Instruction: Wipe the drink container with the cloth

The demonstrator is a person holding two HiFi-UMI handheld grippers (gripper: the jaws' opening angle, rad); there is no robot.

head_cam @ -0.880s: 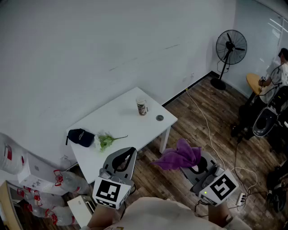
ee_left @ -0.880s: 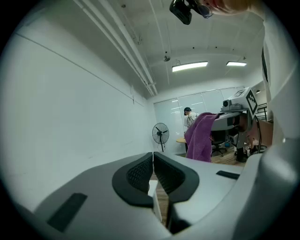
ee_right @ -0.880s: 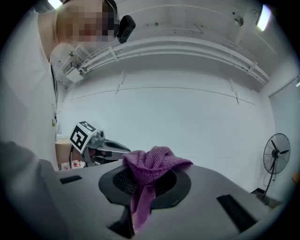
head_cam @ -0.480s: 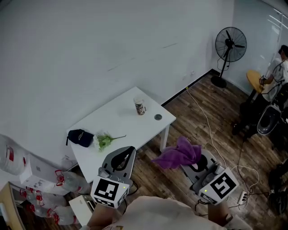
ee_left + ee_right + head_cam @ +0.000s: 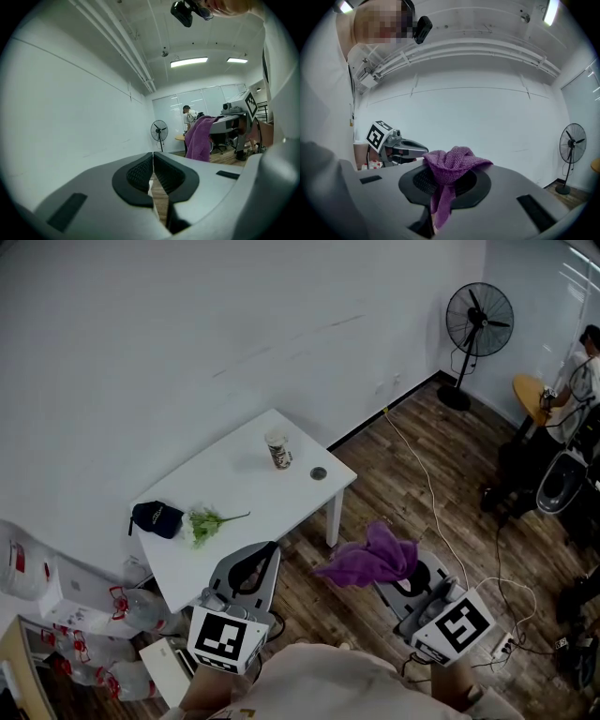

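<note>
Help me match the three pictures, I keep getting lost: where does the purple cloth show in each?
Head view: purple cloth, lower centre-right.
Left gripper view: right of centre, hanging.
Right gripper view: bottom centre, pinched between the jaws.
Shared landmark: the standing fan, in all three.

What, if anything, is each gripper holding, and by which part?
The right gripper pinches the purple cloth by a bunched fold, the rest draping over its jaws. The left gripper is shut, with nothing in it.
</note>
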